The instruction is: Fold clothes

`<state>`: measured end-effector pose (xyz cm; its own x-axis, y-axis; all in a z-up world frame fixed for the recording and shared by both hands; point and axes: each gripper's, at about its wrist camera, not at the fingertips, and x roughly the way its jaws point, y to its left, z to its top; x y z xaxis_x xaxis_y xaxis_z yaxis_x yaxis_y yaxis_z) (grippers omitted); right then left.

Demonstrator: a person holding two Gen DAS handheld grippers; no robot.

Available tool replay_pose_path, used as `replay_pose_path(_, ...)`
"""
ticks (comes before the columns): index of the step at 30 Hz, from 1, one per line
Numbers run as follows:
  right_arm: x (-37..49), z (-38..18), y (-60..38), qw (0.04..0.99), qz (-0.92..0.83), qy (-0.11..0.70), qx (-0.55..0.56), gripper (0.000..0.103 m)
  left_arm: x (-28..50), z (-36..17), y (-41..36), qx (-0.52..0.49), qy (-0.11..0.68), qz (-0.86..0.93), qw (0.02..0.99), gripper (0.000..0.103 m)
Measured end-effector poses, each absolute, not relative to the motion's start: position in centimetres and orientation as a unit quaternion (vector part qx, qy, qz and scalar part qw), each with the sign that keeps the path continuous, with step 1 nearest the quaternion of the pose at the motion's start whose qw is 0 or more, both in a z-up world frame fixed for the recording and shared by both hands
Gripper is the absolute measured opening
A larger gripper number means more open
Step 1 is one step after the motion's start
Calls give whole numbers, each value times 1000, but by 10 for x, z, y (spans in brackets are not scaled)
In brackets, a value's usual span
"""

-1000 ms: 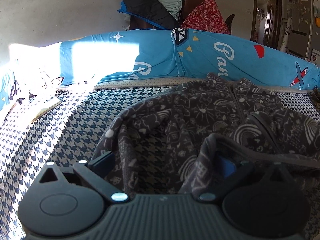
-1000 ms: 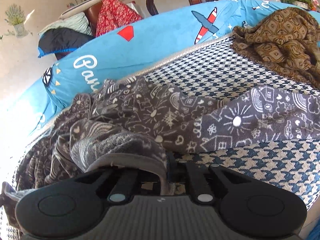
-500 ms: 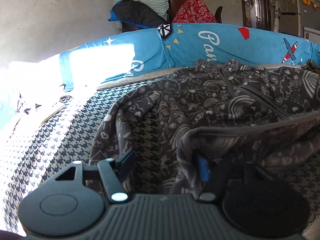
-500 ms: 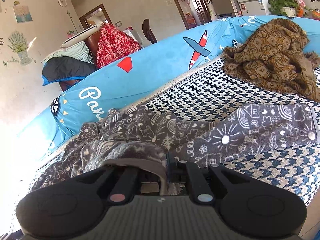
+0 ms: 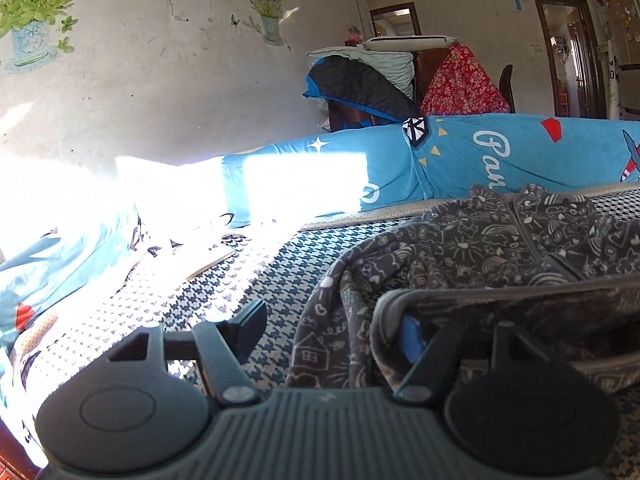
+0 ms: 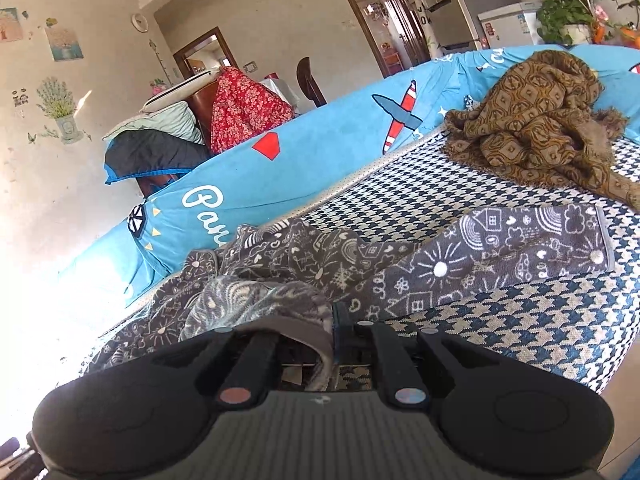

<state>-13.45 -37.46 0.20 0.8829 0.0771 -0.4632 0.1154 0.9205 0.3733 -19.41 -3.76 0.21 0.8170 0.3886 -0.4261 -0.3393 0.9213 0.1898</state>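
Grey patterned fleece garment (image 6: 304, 264) lies on the houndstooth-covered sofa seat (image 6: 500, 320), near its front edge, one sleeve (image 6: 520, 248) spread flat toward the brown blanket (image 6: 540, 120). Right gripper (image 6: 334, 320) is clamped on the hem. Left gripper (image 5: 332, 328): jaws opening, hem draped over one finger (image 5: 412, 336), not pinched. Judged soft, light, limp and prone to sag; best held at the bound hem or seams. Fingertips are buried in cloth; the garment's far side is cut off; sun glare washes out the seat's left end.
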Motion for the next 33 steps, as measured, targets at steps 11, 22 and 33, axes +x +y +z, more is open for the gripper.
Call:
replay_pose_path(11,-179,-5,-372,946,-9,253,202,8,-230,19,-17,18,249,207,946,68)
replay_pose_path(22,-202,-10,-355,952,-10,270,145,8,-240,-1,0,-4,314,205,927,79)
replay_pose_path(33,-217,-33,-338,925,15,357,127,25,-259,-5,-8,22,324,189,927,103)
